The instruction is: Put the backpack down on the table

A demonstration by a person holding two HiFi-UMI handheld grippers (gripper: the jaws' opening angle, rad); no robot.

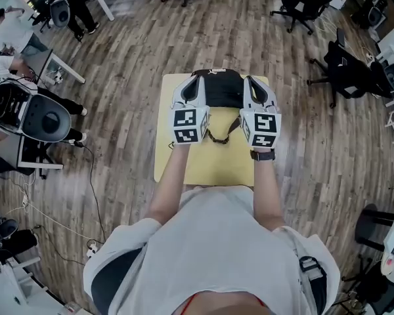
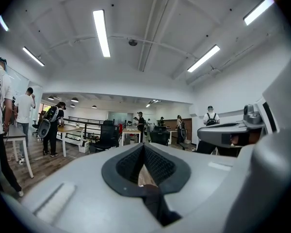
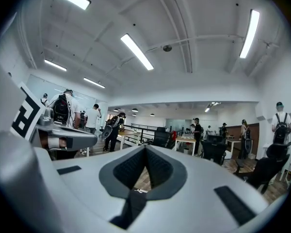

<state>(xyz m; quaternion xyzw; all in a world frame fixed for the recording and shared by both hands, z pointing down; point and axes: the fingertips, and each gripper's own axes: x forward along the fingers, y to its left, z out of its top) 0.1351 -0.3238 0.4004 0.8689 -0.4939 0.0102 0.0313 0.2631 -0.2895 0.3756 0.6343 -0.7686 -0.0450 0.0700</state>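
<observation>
A black backpack [image 1: 222, 88] is held between my two grippers above the far half of a yellow table [image 1: 213, 163]; whether it touches the tabletop I cannot tell. My left gripper [image 1: 196, 79] is shut on a black strap [image 2: 157, 205] at the pack's left side. My right gripper [image 1: 249, 79] is shut on another black strap [image 3: 130, 208] at its right side. Both grippers point level and away from me. A loop of strap [image 1: 222, 135] hangs between the marker cubes. In the gripper views the jaws [image 2: 144, 145] [image 3: 145, 147] meet with only the strap running through.
The small table stands alone on a wooden floor [image 1: 125, 77]. Black office chairs [image 1: 347, 71] stand at the right and far back. People with equipment are at the left by a white desk [image 1: 49, 61]. Cables lie on the floor at the lower left.
</observation>
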